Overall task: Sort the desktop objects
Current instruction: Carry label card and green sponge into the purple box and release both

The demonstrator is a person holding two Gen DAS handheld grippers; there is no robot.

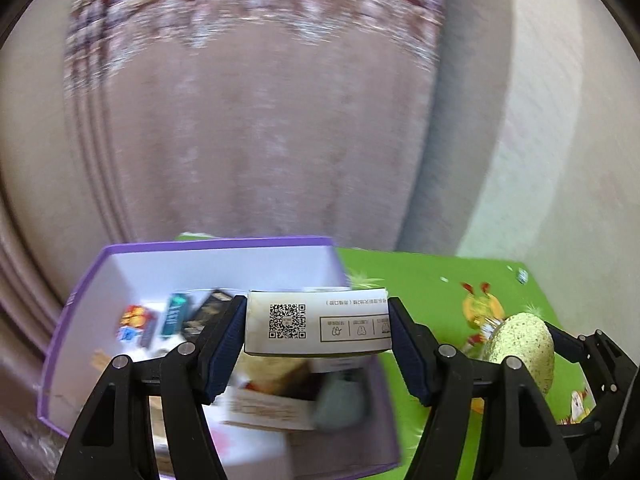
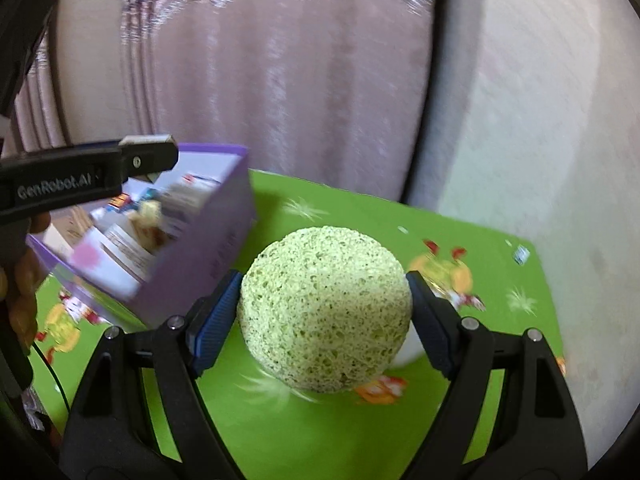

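The left gripper [image 1: 316, 336] is squeezing a small white cardboard box with a black square code printed on it [image 1: 316, 326]. Both blue pads press on the box's short ends. The box is held up in the air, over the big purple cardboard box with white inside walls [image 1: 224, 264]. That purple box sits at about 7 o'clock in the left wrist view. Small packets and cartons lie jumbled inside it, too blurry to name.

The right gripper [image 2: 324, 316] is squeezing a round, pale green sponge ball full of tiny holes [image 2: 326, 312]. Its blue pads touch the ball on both sides. The ball is up off the bright green table cover with cartoon pictures [image 2: 360, 220]. In the left wrist view the same ball shows at 4 o'clock, just beside the white box.

In the right wrist view the purple box is at 9 o'clock, and the left gripper's black arm crosses in front of it. A person's fingers [image 2: 20, 280] show at the left edge. A pink curtain with a flowery band [image 1: 260, 120] hangs behind the table.
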